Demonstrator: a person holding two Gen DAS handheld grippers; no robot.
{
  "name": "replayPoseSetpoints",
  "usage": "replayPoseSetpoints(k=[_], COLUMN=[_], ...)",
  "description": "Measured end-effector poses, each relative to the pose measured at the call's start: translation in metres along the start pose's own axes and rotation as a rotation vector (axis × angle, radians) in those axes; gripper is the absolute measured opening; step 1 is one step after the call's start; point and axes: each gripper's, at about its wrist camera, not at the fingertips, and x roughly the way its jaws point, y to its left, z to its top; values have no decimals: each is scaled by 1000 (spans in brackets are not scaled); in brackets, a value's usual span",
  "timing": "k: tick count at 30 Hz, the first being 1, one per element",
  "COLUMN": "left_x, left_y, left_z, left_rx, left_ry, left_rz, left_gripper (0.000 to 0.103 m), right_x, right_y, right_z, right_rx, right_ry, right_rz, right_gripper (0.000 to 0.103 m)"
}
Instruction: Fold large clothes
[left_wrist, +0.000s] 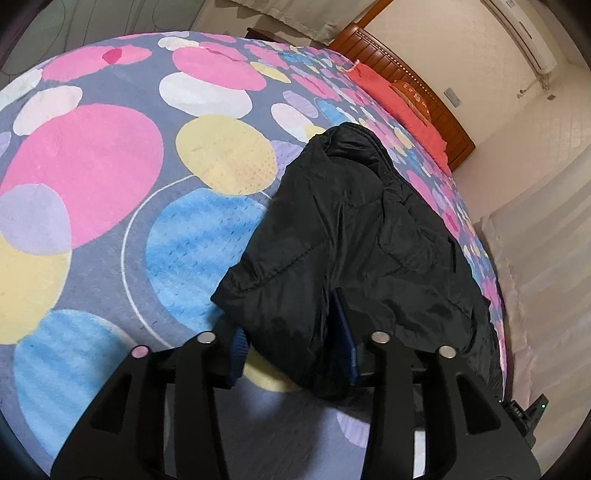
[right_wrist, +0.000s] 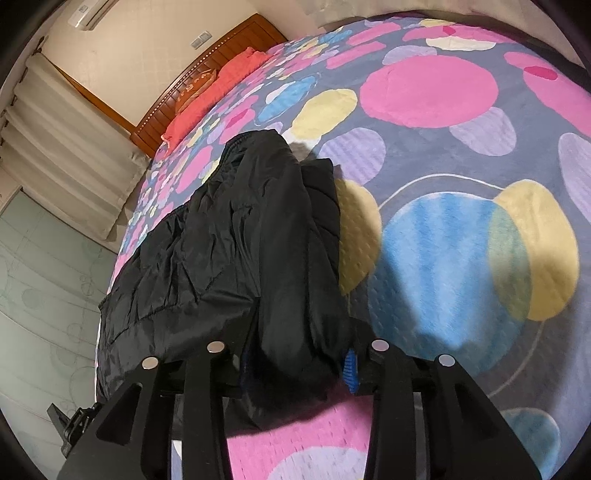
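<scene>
A black padded jacket (left_wrist: 354, 236) lies on the bed, stretching away from me toward the headboard. My left gripper (left_wrist: 295, 354) is shut on a bunched fold of the jacket's near hem, with fabric filling the gap between its blue-padded fingers (left_wrist: 239, 347). In the right wrist view the same jacket (right_wrist: 229, 243) shows, with a sleeve or side folded over the body. My right gripper (right_wrist: 295, 358) is shut on a thick roll of the jacket's near edge; a blue pad (right_wrist: 350, 369) shows beside the cloth.
The bed is covered by a blanket (left_wrist: 92, 166) with pink, blue, yellow and lilac circles. A red pillow (left_wrist: 399, 99) and a wooden headboard (left_wrist: 436, 107) are at the far end. Cream curtains (right_wrist: 66, 147) and the bed's edge run beside the jacket.
</scene>
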Motion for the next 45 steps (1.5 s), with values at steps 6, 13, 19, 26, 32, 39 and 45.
replayPoseSetpoints(k=[6, 13, 19, 26, 32, 39, 45], left_x=[-6, -22, -39, -59, -54, -31, -8], left_y=[8, 9, 13, 10, 7, -4, -16], left_z=[-3, -8, -9, 0, 15, 33, 49], left_rx=[2, 33, 51, 137, 155, 184, 210], left_ry=[-1, -16, -38, -118, -102, -76, -54], left_rz=[20, 59, 107, 216, 197, 192, 183], left_gripper=[53, 62, 68, 77, 78, 78, 79], right_x=[-23, -57, -62, -14, 24, 65, 99], right_y=[0, 26, 83, 154, 212, 240, 236], right_z=[-11, -29, -42, -58, -59, -55, -54], right_rx=[-32, -149, -346, -546, -661, -678, -650], right_ry=[-12, -58, -96, -53, -110, -123, -94], right_rz=[-34, -129, -178, -203, -251, -337, -417], right_gripper=[42, 42, 42, 42, 43, 43, 43])
